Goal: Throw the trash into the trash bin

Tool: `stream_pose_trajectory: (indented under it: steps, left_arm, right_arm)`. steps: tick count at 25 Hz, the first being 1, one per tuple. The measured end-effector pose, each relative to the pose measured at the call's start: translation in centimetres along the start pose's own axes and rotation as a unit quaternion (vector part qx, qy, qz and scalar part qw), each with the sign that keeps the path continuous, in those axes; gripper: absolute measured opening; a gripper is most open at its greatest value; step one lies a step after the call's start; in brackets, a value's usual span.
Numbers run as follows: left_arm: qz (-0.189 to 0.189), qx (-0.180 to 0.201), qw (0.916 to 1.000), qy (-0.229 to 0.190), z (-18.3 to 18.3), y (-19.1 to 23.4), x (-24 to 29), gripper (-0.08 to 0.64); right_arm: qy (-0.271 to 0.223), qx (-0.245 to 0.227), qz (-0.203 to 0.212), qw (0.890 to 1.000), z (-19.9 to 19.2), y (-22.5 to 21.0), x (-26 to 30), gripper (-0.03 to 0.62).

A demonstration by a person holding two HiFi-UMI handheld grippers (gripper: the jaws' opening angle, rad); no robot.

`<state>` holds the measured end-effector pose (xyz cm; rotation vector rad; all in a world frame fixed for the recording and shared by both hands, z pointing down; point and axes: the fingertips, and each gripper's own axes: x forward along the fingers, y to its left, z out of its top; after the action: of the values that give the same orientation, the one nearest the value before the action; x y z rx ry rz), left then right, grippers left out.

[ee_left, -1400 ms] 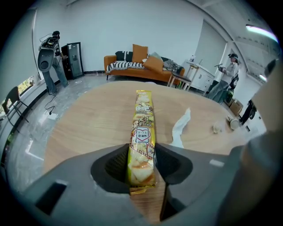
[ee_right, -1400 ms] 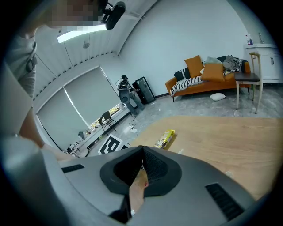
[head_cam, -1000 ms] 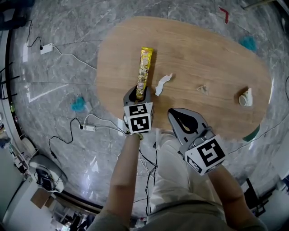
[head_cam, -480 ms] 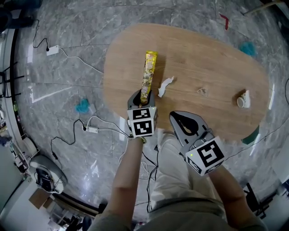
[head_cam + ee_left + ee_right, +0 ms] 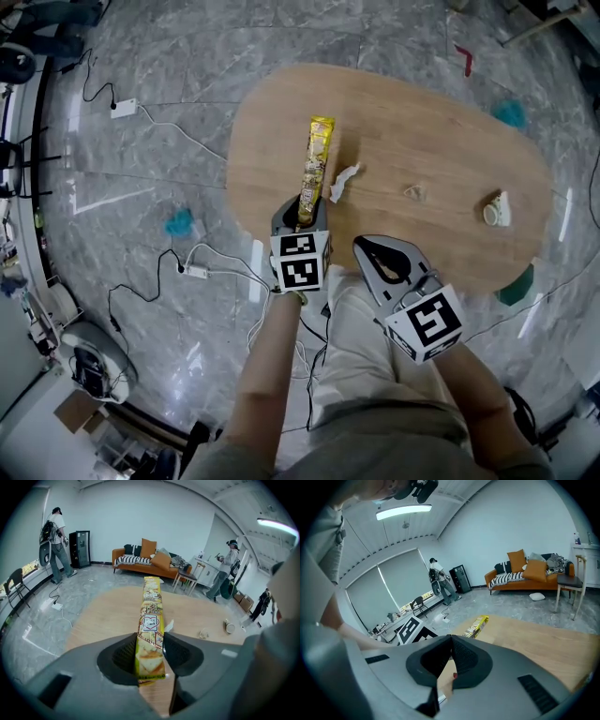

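The left tool [image 5: 300,212] [image 5: 150,645] is shut on the near end of a long yellow snack pack [image 5: 317,161] [image 5: 151,616]. Its two dark pads press on the pack from both sides, so the jaws stand partway apart w/ the pack between them. The pack sticks straight out from the tool, over the brown desk [image 5: 431,112] [image 5: 108,616]. Can't tell if its far end touches the wood. The right tool [image 5: 367,246] [image 5: 451,639] is closed & holds nothing: its jaw tips meet at the front. It hangs at the near edge of the desk, just beside the left tool, over the person's lap. From the right gripper view the pack [image 5: 476,625] shows off to the left over the desk. Just right of the pack, on the desk, lies a small white crumpled paper [image 5: 343,180] [image 5: 168,626], not touching the tool. Further right is a tiny scrap [image 5: 412,192] [image 5: 203,633], & nr the far right end a small white roll [image 5: 494,211] [image 5: 229,627]. Around the desk is a shiny grey floor [image 5: 141,112] w/ thin cables on it. An orange sofa [image 5: 140,557] stands by the far wall.
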<state>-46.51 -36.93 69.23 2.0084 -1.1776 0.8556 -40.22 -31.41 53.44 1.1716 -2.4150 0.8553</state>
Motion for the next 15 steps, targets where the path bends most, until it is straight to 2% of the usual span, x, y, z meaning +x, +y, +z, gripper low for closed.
stream_pose_trajectory:
  steps: [15]
  left_arm:
    - [-0.006, -0.011, 0.9997, -0.020, 1.8, -2.5, -4.6, 0.160]
  right_arm:
    - [-0.012, -0.029, 0.000, 1.000, 2.1, 2.0, -4.2, 0.009]
